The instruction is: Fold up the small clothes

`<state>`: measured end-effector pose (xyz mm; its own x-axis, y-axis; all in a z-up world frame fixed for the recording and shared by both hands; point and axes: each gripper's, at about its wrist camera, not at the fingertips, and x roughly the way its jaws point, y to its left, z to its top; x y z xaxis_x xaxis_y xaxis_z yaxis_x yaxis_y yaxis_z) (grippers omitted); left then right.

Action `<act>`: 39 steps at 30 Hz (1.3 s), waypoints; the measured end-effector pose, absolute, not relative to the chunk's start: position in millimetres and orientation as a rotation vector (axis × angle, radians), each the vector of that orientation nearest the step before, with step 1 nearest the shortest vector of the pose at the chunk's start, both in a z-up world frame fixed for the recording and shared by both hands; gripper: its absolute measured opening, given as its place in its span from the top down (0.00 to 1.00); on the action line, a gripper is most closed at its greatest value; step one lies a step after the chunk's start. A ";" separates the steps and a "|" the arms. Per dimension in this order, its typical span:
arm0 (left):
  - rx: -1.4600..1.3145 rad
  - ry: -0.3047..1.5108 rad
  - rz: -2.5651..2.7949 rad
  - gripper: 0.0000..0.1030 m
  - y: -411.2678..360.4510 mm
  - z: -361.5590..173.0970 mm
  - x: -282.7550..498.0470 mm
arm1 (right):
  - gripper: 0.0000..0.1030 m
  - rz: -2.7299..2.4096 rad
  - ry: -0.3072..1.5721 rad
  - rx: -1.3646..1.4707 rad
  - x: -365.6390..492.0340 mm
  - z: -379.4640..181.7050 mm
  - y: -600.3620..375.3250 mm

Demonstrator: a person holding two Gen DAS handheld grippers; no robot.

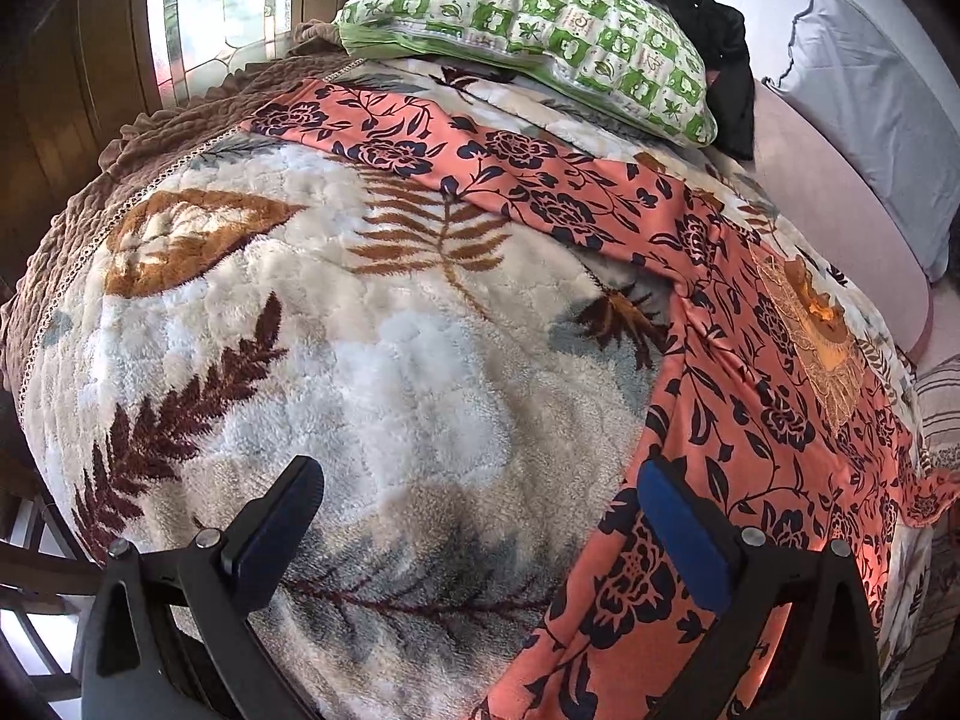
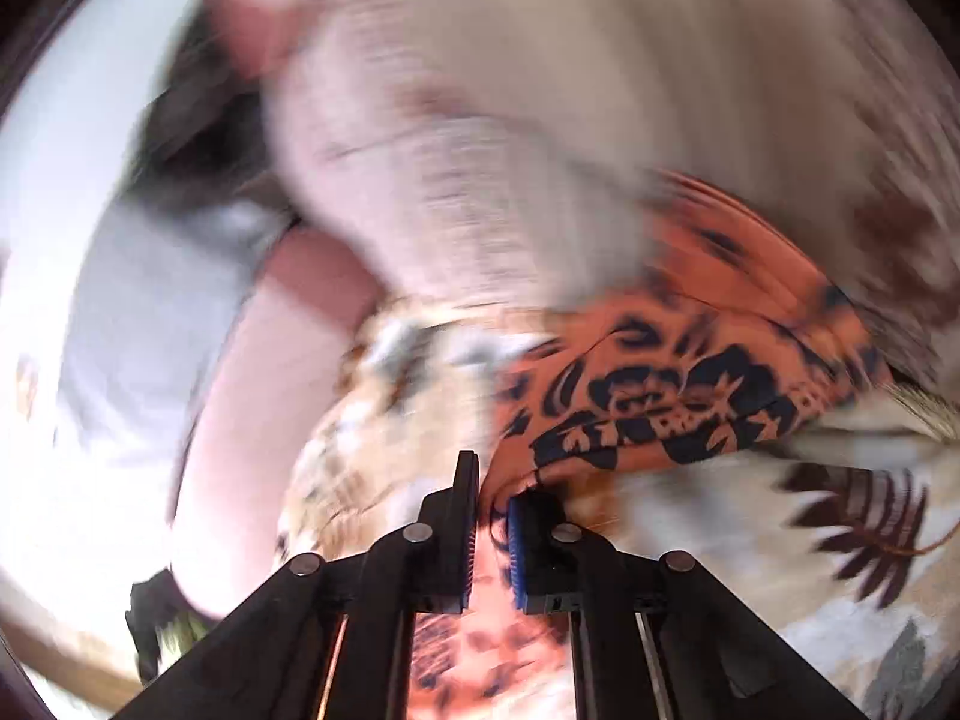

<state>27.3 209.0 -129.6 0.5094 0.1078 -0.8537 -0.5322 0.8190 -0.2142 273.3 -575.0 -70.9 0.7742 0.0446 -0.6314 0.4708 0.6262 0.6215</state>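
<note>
An orange garment with dark blue flowers [image 1: 738,372] lies spread over a fleece leaf-print blanket [image 1: 372,360] on a bed; one long part runs to the far left, another comes down toward the near right. My left gripper [image 1: 480,516] hangs open above the blanket, its right finger over the garment's near edge, nothing between the pads. In the blurred right wrist view, my right gripper [image 2: 492,516] is shut on a fold of the orange garment [image 2: 690,384], and the cloth bunches up just past the fingertips.
A green-and-white patterned pillow [image 1: 540,30] lies at the head of the bed with a black cloth [image 1: 696,12] behind it. A grey pillow [image 1: 870,120] and pink bolster [image 1: 840,228] sit at the right. A brown bedcover edge [image 1: 90,180] and a window are on the left.
</note>
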 end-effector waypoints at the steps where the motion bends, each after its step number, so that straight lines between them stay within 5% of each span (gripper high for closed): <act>1: -0.498 0.958 0.407 0.00 211.4 -128.8 25.5 | 0.91 -0.208 0.649 0.774 284.3 -47.8 -542.6; 6: -0.508 0.921 0.417 0.00 221.2 -123.3 9.4 | 0.91 0.155 0.619 0.374 303.5 18.7 -328.6; 10: -0.524 0.897 0.438 0.00 236.4 -119.4 -7.4 | 0.89 0.409 0.760 0.133 281.3 -34.5 -165.7; 11: -0.530 0.893 0.445 0.00 240.4 -118.9 -10.8 | 0.80 0.448 0.816 0.109 276.7 -61.8 -139.5; 12: -0.536 0.891 0.449 0.00 244.2 -118.7 -13.7 | 0.45 0.480 0.891 0.071 262.4 -91.8 -117.4; 13: -0.541 0.888 0.451 0.00 247.6 -118.4 -16.2 | 0.24 0.494 0.972 0.039 254.7 -120.6 -103.8; 14: -0.545 0.882 0.454 0.00 250.7 -117.9 -18.1 | 0.14 0.488 1.036 0.023 246.1 -143.0 -99.2; 17: -0.562 0.871 0.454 0.00 254.4 -119.3 -17.3 | 0.15 0.503 1.052 0.103 213.9 -158.5 -124.5; 23: -0.517 0.868 0.291 0.00 203.5 -101.8 40.1 | 0.14 0.411 0.946 0.318 225.3 -104.8 -205.0; 28: 0.017 0.892 0.081 0.00 71.5 -73.4 127.0 | 0.13 0.348 0.945 0.572 246.2 -114.1 -268.3; 34: 0.467 0.904 -0.122 0.01 -63.7 -104.9 214.5 | 0.13 0.329 0.930 0.655 266.4 -128.9 -307.8; 36: 0.551 0.926 -0.125 0.08 -82.9 -124.7 236.0 | 0.13 0.332 0.935 0.670 273.0 -135.1 -313.4; 39: 0.601 0.994 -0.135 0.38 -92.8 -146.6 256.0 | 0.13 0.341 0.952 0.697 278.0 -149.9 -321.1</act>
